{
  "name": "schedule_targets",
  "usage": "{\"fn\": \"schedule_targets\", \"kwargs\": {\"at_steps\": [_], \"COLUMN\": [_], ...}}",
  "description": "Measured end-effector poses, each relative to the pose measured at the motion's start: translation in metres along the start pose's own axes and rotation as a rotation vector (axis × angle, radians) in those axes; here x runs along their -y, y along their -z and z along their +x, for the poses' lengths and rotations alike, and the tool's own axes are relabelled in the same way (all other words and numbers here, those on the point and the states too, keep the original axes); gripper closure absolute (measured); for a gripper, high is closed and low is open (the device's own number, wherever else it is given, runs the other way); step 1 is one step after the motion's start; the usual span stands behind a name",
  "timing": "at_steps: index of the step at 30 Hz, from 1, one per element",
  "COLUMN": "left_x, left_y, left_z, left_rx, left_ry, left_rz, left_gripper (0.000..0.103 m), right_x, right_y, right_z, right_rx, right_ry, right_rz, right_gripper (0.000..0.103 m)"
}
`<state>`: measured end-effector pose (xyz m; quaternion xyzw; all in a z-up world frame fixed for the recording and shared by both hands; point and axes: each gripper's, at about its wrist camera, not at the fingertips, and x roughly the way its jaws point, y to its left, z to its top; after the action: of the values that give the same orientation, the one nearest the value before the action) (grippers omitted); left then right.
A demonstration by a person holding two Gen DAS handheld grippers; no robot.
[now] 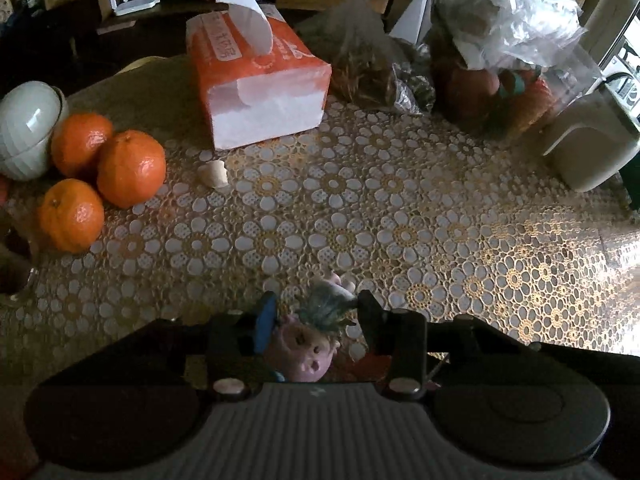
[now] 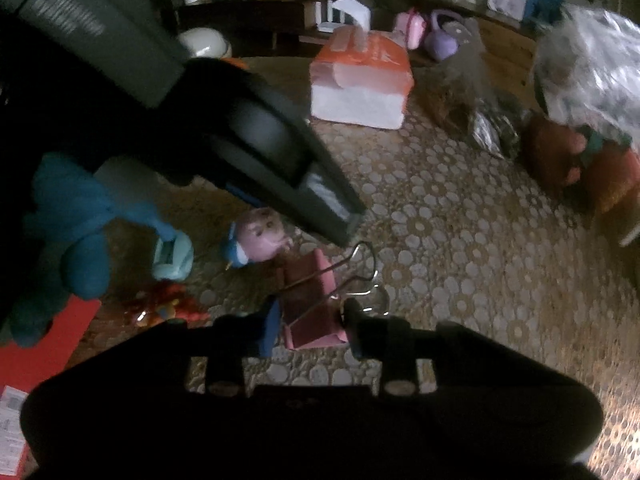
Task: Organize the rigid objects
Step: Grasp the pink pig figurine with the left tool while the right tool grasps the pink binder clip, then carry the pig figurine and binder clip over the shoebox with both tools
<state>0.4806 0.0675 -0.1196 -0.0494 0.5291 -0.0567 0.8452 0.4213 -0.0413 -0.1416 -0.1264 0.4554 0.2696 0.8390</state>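
Note:
In the left wrist view my left gripper (image 1: 314, 318) is shut on a small pink figurine with blue-grey hair (image 1: 308, 344), held between the blue pad and the black finger just above the lace tablecloth (image 1: 400, 208). In the right wrist view my right gripper (image 2: 310, 326) is shut on a pink binder clip (image 2: 310, 312) with wire handles. The same figurine (image 2: 260, 236) shows there, under the dark body of the left gripper (image 2: 256, 148). A red toy (image 2: 168, 304) and a pale blue object (image 2: 172, 256) lie to its left.
Three oranges (image 1: 120, 168) and a white bowl (image 1: 28, 132) sit at the left. An orange tissue box (image 1: 256, 80) stands at the back, with plastic bags (image 1: 500, 32) and a white appliance (image 1: 592, 148) to the right. A small beige piece (image 1: 214, 174) lies near the oranges.

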Motion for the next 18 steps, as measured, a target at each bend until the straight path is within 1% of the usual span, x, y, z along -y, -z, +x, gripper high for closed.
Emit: {"fn": "schedule_targets", "kwargs": {"at_steps": [10, 16, 17, 18], "left_x": [0.004, 0.012, 0.013, 0.015], "left_y": [0.016, 0.034, 0.037, 0.04], "left_z": [-0.027, -0.046, -0.049, -0.053], "left_rx": [0.02, 0.032, 0.033, 0.038], "left_ry": [0.011, 0.019, 0.023, 0.027], "left_rz": [-0.008, -0.01, -0.009, -0.007], "left_gripper": [0.061, 0.061, 0.064, 0.07], "right_x": [0.012, 0.011, 0.011, 0.01], "right_y": [0.02, 0.034, 0.037, 0.041], "right_z": [-0.03, -0.054, -0.058, -0.062], "right_rx": [0.004, 0.015, 0.015, 0.016], "right_ry": [-0.027, -0.033, -0.031, -0.031], "right_rz": [0.093, 0.106, 0.108, 0.11], "right_gripper": [0.071, 0.074, 0.074, 0.074]}}
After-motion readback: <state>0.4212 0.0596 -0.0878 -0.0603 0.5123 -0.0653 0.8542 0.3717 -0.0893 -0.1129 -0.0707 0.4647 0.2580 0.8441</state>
